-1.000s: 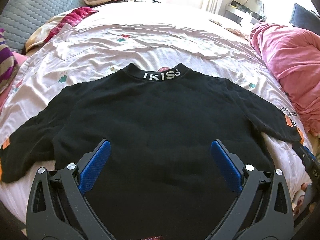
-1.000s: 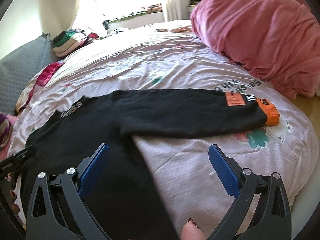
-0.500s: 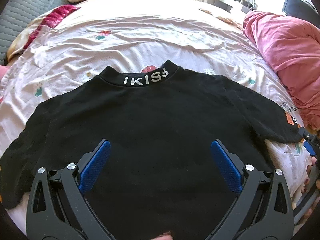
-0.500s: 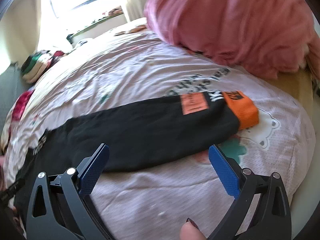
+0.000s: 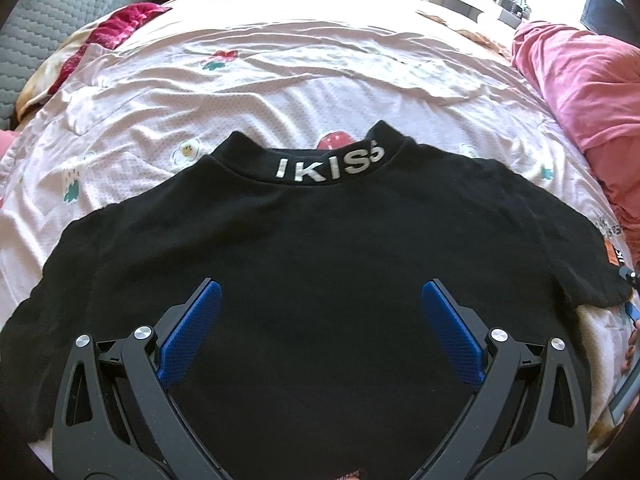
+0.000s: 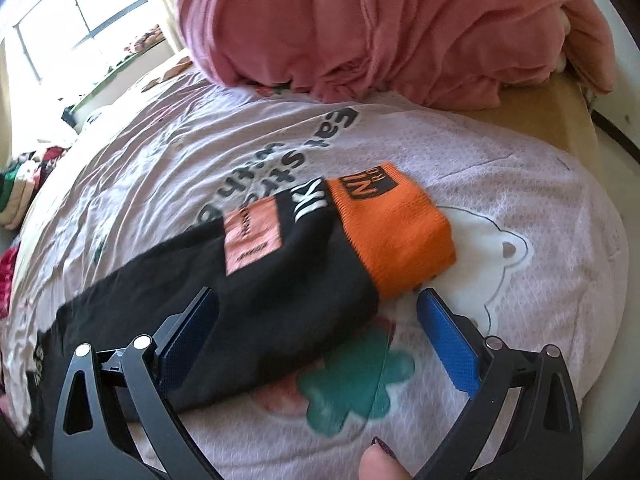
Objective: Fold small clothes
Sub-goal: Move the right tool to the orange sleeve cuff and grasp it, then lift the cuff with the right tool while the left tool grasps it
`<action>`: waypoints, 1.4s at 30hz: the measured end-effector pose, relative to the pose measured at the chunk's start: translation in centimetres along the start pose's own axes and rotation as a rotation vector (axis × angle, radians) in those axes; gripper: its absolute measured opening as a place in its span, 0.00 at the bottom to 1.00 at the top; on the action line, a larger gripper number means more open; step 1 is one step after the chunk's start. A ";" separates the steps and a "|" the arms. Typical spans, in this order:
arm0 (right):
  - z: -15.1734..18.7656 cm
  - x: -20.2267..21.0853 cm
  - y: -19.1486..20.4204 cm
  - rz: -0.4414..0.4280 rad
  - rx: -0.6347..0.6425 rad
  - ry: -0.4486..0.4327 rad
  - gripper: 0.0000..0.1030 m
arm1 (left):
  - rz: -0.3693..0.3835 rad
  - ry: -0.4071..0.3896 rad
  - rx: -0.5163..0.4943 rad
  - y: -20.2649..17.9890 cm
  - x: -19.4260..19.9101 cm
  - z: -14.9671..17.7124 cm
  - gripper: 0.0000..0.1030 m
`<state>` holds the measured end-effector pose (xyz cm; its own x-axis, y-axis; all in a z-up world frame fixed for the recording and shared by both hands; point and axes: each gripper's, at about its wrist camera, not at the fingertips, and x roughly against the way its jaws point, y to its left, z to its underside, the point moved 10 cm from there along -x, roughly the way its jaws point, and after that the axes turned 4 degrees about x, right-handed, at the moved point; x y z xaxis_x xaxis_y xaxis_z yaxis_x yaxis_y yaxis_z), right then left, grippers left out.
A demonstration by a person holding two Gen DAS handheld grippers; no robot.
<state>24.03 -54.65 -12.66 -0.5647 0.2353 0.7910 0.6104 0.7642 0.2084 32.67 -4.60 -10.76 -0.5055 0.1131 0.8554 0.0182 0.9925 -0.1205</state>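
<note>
Black top flat on the bed, right sleeve end next to be taken.

Bed, pink printed cover; black top spread flat, collar away from the person, body under the left tongs, which hover wide apart, holding nothing, touching nothing that I can tell. Right sleeve runs long-axis outward to the person's right, ending in an orange cuff. Right tongs are the nearer to it: cuff lies just ahead, slightly right of centre, sleeve passing between the blue pads. Jaws fully apart, empty; whether the left pad brushes the cloth I cannot tell. Judgement: cuff pinch, then fold inward across body.
</note>
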 end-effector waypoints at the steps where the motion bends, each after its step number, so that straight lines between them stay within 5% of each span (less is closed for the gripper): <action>1: -0.2 -0.1 0.1 0.001 0.002 -0.001 0.96 | 0.000 0.000 0.004 0.2 -0.1 0.0 0.92; 5: -1.2 -1.0 0.7 -0.020 -0.004 -0.015 0.95 | -0.008 -0.001 0.011 0.7 -0.4 -0.2 0.92; 9: -1.5 -1.2 1.0 -0.002 0.016 -0.057 0.75 | -0.010 -0.005 0.019 1.1 -0.3 -0.4 0.92; 11: -1.8 -0.9 1.1 -0.006 0.016 -0.085 0.62 | -0.014 -0.009 0.016 1.2 -0.2 -0.4 0.92; 15: -2.6 0.4 1.6 -0.039 0.029 -0.144 0.20 | -0.011 -0.006 0.014 1.2 0.0 -0.2 0.92; 16: -2.8 0.7 1.9 -0.058 0.034 -0.155 0.17 | -0.012 -0.006 0.014 1.3 0.1 -0.2 0.92; 31: -2.9 7.9 11.9 -0.327 0.208 -0.289 0.13 | -0.015 -0.050 0.000 1.2 2.3 -0.6 0.92; 42: 1.6 13.6 22.9 -0.508 0.453 -0.323 0.13 | 0.012 -0.069 0.030 2.1 3.9 -1.4 0.92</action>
<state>29.49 -32.99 1.96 -0.8931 -0.1009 0.4384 -0.0175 0.9816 0.1903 31.92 -2.01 -6.98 -0.5635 0.1210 0.8172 -0.0008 0.9891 -0.1470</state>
